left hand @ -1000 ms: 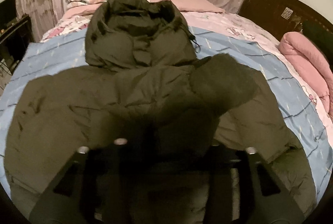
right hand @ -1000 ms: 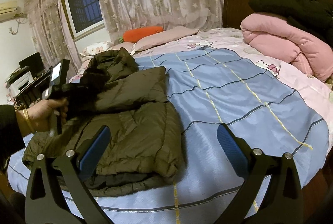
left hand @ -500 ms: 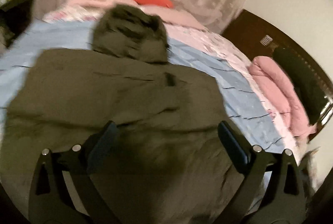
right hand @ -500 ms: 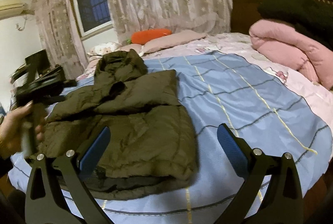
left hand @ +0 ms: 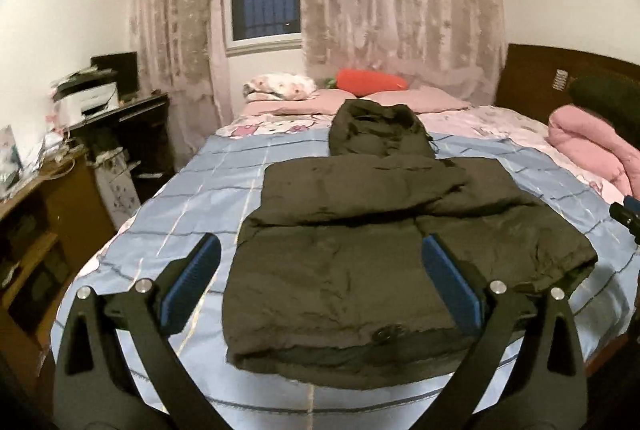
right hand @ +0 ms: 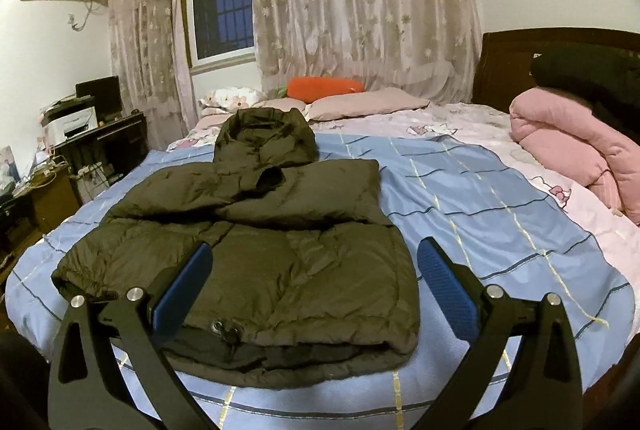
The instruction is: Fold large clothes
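Since the earlier frames the left gripper (left hand: 320, 284) has pulled back from over the jacket (left hand: 384, 250) toward the near edge of the bed (left hand: 192, 198), and its jaws have just been opening; now they stand wide with nothing between the pads, the jacket lying beyond them. The right gripper (right hand: 314, 288) is also wide open and empty, low above the near hem. The jacket lies flat on the blue checked sheet, both sleeves already folded across the chest, the hood (right hand: 266, 134) still spread out at the far end toward the pillows (right hand: 368, 102). The next step is probably to fold the body in half. To do it well, each gripper should take one near corner of the hem, through all the thick layers, then both should lift together and carry the hem evenly toward the hood, so the sleeves do not slip out.
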Motion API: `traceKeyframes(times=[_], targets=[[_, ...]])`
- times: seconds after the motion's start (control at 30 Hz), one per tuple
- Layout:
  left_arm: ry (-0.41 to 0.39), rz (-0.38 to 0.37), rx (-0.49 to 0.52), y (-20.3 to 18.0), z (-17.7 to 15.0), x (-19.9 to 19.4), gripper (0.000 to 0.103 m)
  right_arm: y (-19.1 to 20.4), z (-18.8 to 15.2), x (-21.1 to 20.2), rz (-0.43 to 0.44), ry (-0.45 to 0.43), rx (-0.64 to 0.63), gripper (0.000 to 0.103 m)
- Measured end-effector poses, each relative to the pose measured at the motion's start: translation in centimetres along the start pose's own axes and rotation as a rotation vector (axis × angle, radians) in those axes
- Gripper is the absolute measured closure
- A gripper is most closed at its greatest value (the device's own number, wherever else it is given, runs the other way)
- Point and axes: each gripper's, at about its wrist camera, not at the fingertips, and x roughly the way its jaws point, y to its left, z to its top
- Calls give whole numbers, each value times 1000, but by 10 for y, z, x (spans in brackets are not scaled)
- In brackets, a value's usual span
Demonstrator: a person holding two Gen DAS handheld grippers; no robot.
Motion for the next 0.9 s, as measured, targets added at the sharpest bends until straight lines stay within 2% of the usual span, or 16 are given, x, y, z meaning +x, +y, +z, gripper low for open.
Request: traceKeyframes(times=[0.1,0.23,0.4,0.47,0.57,0.9], targets=[[-10,10,-25,6,-6,1,2,4,-1,-6,-19,-26,13,1],[-13,19,-7,7,-23,5,2,11,-3,-12,-37,-42,-2,1],[46,0,-32,10,-46,12,2,21,-7,-17,-48,-51,-41,1],[67,10,-34,8,-48,16,2,25,-8,-17,-50,-47,-64,1],[49,26,-11,5,-47,17,2,29,-11,-17,-58,-45,-86,1],[65,8,-57,6,-49,26,2,29,-12,-16,-72,-28,-93,1]])
